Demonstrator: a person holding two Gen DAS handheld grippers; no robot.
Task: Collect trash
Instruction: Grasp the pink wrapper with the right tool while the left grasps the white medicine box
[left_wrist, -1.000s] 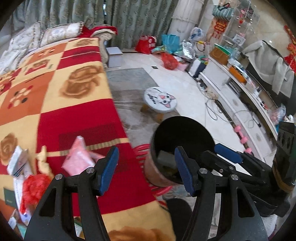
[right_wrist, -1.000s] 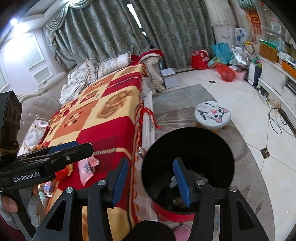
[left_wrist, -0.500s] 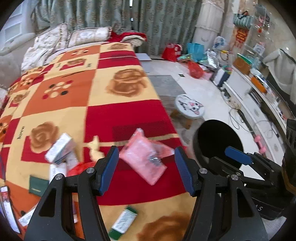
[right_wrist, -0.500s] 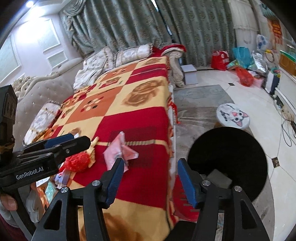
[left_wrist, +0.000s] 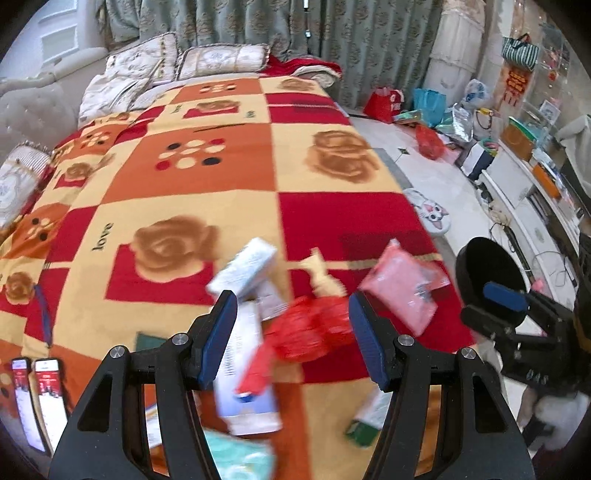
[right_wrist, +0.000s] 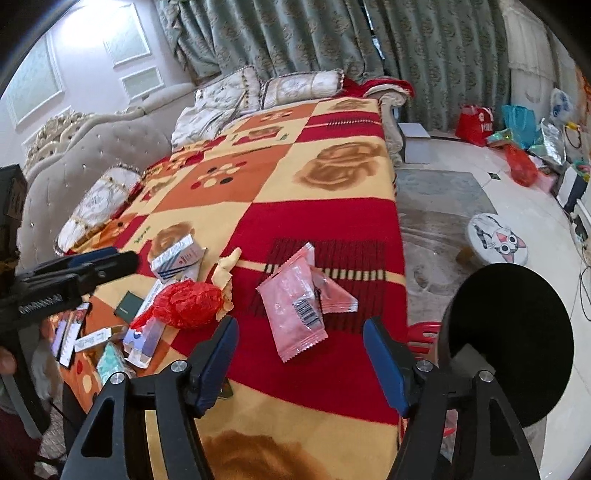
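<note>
Your left gripper (left_wrist: 291, 341) hangs over the checked blanket (left_wrist: 221, 177) with its blue pads apart and nothing pinched between them; the crumpled red wrapper (left_wrist: 314, 328) sits in the gap beyond the tips, at about twelve o'clock from the jaws, though this view is blurred and I would not swear how near the pads are to it. A white box (left_wrist: 245, 267) lies at eleven o'clock from that wrapper; the pink packet (left_wrist: 400, 286) lies at two o'clock from it, near the blanket's right edge. More cartons and papers (left_wrist: 247, 398) are scattered under the left gripper, too smeared to name.

Your right gripper (right_wrist: 301, 360) is empty and its jaws are opening; they frame bare red blanket, and the pink packet (right_wrist: 295, 304) lies flat just beyond them at twelve o'clock, with a smaller pink piece (right_wrist: 334, 290) partly tucked against its right side. The red wrapper (right_wrist: 186, 302) is at ten o'clock from these jaws, resting against a yellowish scrap (right_wrist: 225, 271). The black bin (right_wrist: 511, 332) stands on the floor off the blanket's edge, at three o'clock from the right gripper, with a red stool (right_wrist: 423, 334) beside it; the cat-face stool (right_wrist: 496, 240) is farther out at one o'clock.
</note>
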